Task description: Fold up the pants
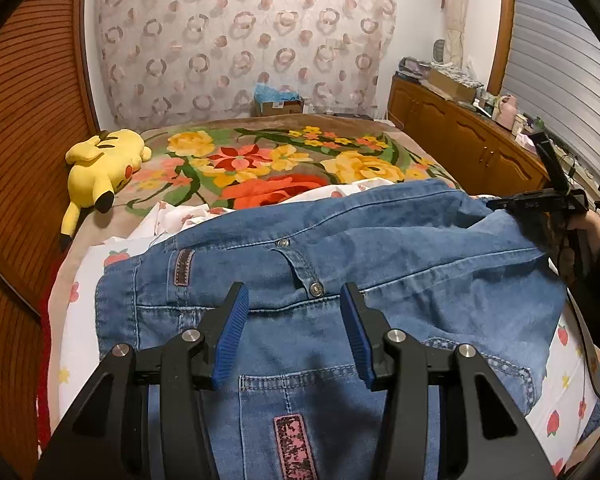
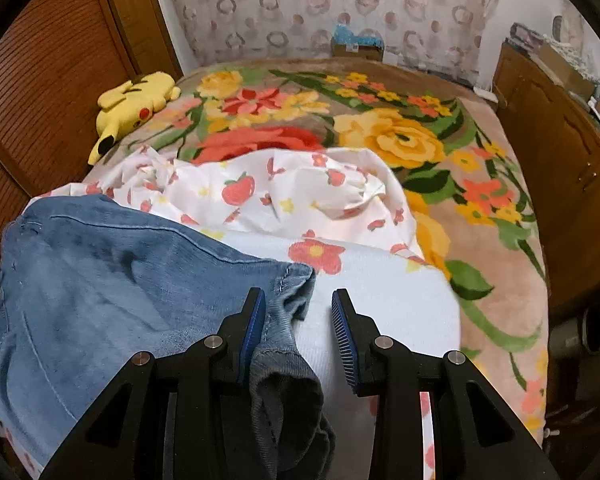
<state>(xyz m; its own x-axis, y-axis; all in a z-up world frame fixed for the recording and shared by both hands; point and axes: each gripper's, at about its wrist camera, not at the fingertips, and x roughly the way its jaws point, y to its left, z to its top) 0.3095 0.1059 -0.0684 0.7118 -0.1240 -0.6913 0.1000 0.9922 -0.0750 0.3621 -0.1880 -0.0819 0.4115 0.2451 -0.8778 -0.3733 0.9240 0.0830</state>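
We saw the denim pants point(image 1: 340, 264) spread across the lower middle of the left wrist frame, on a fruit-print sheet point(image 2: 284, 200) over the floral blanket point(image 2: 400, 136) — waistband side nearest. Our left gripper point(image 1: 294, 312) hovered over them, jaws parted, gripping nothing. Our right gripper point(image 2: 298, 320) had jaws apart too — a hem lay against the left pad, unpinched. A yellow plush toy point(image 1: 100, 168) lay at upper left.

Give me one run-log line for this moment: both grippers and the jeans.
left gripper: open above waistband | right gripper: open, hem end beside one finger, unpinched | blue denim jeans: lying across fruit-print white sheet
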